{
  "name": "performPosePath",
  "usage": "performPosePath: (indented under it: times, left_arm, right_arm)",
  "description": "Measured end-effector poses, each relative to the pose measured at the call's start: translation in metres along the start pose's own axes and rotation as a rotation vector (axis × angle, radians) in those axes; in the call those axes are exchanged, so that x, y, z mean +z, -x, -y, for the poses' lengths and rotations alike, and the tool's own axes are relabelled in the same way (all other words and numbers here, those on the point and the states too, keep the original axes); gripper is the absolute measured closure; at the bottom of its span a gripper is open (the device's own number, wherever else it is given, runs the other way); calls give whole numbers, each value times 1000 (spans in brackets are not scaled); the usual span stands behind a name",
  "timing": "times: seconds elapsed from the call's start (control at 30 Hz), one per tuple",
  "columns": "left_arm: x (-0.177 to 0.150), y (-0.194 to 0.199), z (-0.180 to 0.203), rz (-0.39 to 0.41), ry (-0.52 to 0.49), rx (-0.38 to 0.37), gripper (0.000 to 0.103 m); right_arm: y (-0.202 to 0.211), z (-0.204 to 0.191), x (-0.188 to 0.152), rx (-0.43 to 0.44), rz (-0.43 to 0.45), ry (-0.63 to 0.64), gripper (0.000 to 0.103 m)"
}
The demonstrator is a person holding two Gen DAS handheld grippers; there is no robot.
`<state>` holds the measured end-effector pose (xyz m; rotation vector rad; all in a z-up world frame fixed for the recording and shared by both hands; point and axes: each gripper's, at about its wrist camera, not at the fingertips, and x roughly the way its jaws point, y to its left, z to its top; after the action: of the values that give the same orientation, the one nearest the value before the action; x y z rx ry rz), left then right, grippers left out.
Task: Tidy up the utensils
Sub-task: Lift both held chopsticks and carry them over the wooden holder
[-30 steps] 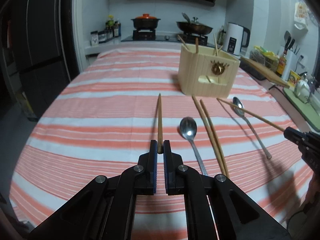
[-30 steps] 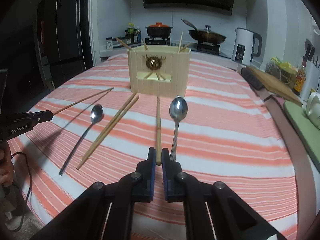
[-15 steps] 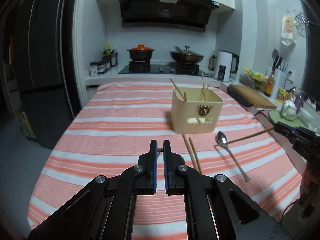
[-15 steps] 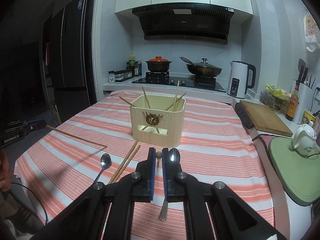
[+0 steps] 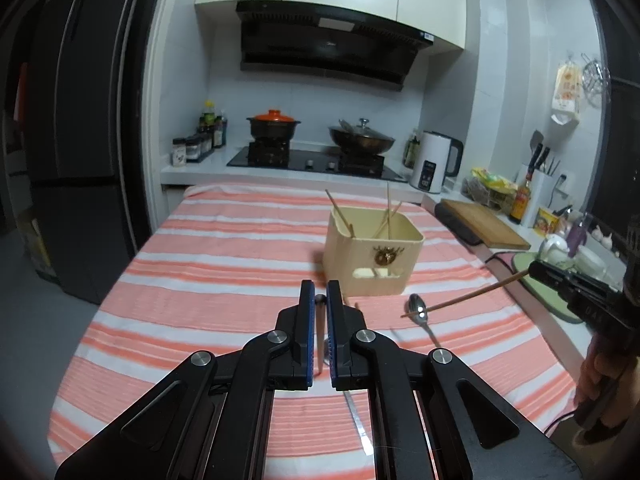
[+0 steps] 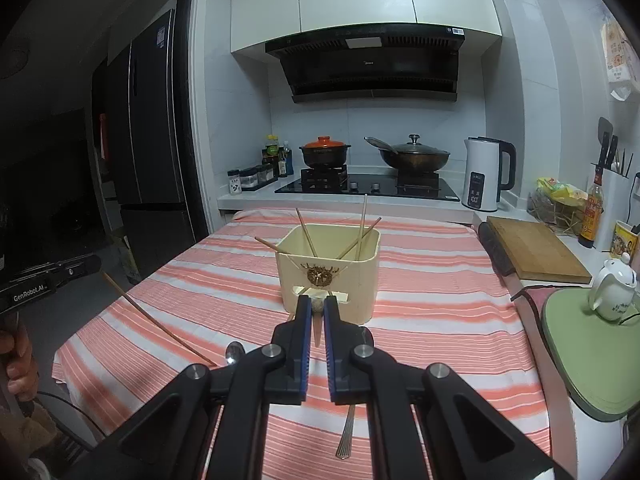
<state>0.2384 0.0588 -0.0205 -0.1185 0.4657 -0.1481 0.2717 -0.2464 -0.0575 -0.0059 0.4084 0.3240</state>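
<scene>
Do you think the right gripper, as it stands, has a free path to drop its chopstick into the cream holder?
Probably yes: the right gripper holds a chopstick facing the holder, whose top is open; nothing stands between, though chopsticks already inside lean across.

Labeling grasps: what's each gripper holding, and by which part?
Each holds one chopstick by one end: left gripper grips chopstick, right gripper grips chopstick. Thick or thin end can't be told.

The light is dim and cool, coming from above. Both fisheye views bend strongly at the dark, vignetted edges. The near gripper arms look slightly soft.
</scene>
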Motion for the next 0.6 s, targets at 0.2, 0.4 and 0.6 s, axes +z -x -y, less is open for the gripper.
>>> performPosePath:
  times: [0.2,0.4,0.6]
  left_arm:
    - [4,5,7,1,-2,-18,100]
    - [12,10,13,14,-5,-36,100]
    - [19,13,19,24,-6,-52,100]
  right_arm:
    - [4,3,8,39,-34,-28,97]
    - [8,5,14,55,-49,-36,97]
    - [12,4,18,59,-37,-36,97]
